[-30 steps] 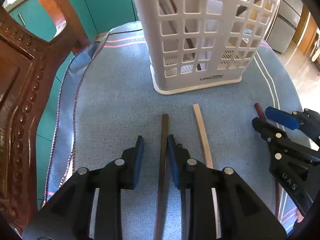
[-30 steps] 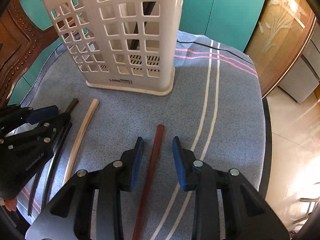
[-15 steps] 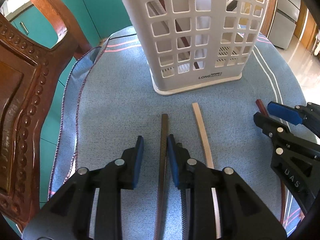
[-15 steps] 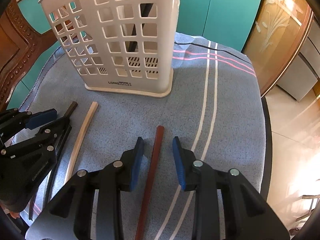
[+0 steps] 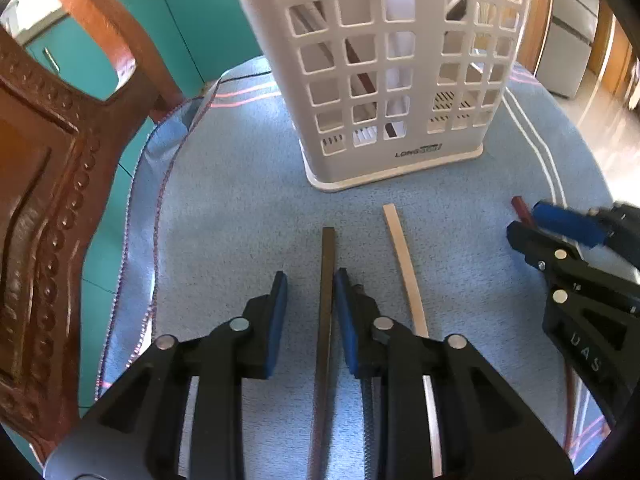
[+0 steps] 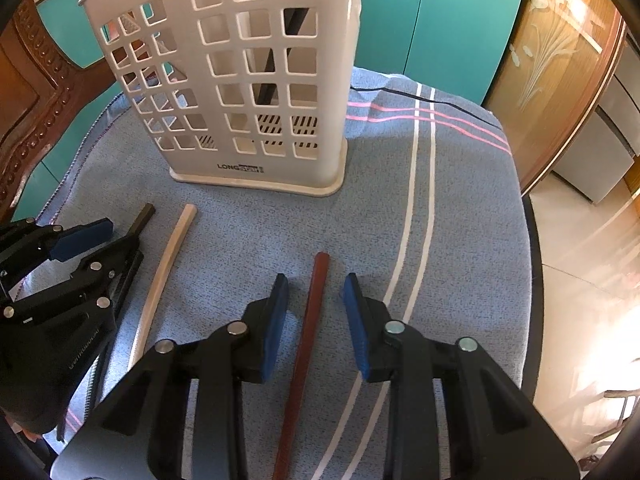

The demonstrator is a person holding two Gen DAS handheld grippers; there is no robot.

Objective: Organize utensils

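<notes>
On the left of the tabletop [image 5: 224, 208], which is draped in a blue woven cloth, my left tongs [image 5: 310, 308] straddle a dark brown square-sided chopstick [image 5: 327, 280]. Its far tip points toward the white plastic lattice utensil basket [image 5: 392, 80] standing upright near the far edge. These jaws have just been closing; the right pad looks to touch the stick, but a gap shows at the left pad, so they are not yet clamped.

Just right of that stick lies a pale wooden chopstick [image 5: 404, 264], slightly curved and untouched. Sticks already lean inside the basket, so part of the sorting looks done.

Further right, near the white stripes of the cloth, my right tongs [image 6: 316, 312] bracket a reddish-brown chopstick [image 6: 310, 328]. They too have just been narrowing, with daylight on both sides of the stick: released, nothing gripped.

I judge this the pick-up step for both hands. Next I need to finish squeezing until each stick is pinched, lift them off the cloth, tip them upright and drop them into the basket's open top.
</notes>
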